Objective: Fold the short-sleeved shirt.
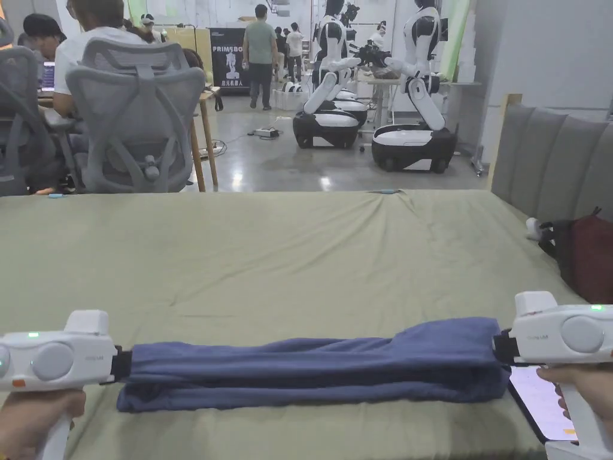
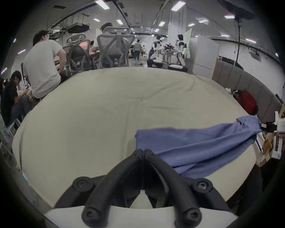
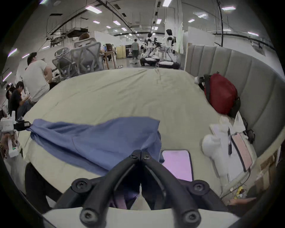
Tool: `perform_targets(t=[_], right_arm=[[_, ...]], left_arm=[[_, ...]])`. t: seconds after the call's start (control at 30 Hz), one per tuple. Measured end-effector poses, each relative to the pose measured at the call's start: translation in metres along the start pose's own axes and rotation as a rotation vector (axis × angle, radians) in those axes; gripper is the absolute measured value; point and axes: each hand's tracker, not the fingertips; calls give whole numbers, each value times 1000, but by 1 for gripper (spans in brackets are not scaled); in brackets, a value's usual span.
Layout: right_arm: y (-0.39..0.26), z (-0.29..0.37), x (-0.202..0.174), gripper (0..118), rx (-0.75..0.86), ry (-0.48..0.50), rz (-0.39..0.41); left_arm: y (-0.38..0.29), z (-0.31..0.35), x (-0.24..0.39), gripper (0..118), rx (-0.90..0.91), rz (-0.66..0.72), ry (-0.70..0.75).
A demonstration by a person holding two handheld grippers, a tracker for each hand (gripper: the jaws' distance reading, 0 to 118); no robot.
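Two claws pinch the soft blue shirt point(image 1: 311, 365), a long band

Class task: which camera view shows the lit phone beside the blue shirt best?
The right gripper view: the flat, pink-lit phone shows nearly whole. The head view catches part of it, cut by the frame; the left gripper view shows a sliver.

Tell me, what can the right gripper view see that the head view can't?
Right gripper view: the right gripper close up, black jaws pinched on the shirt; also a pen on papers, and ceiling lights.

Head view: that gripper's white top with its green light, seen from above.

Both: the shirt stretched between the right gripper and the left gripper, the bed, the red bag and the phone.
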Motion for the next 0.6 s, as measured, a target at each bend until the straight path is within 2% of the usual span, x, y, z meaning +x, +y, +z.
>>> perform_targets(t=[0.2,0.33,0.43,0.47,0.5,0.53,0.57,0.6], right_arm=[[-26,-33,-4,0,-164,-42,66],[-30,-46,-2,0,-151,-50,2],[-29,-48,-5,1,-151,-63,9],[-28,-46,-7,6,-148,-63,13],[-26,-42,-9,15,-138,-80,18],[-24,-36,-10,30,-123,-107,26],[-21,-32,-9,54,-106,-125,34],[-17,-26,-9,87,-85,-116,38]], left_arm=[[-17,-20,4,1,-59,-6,16],[-15,-25,6,1,-64,0,17],[-15,-25,7,3,-64,2,18],[-14,-24,7,9,-58,3,19],[-12,-22,7,28,-58,4,24],[-9,-20,6,58,-65,6,38],[-7,-17,5,90,-70,13,53],[-5,-14,3,118,-54,23,58]])
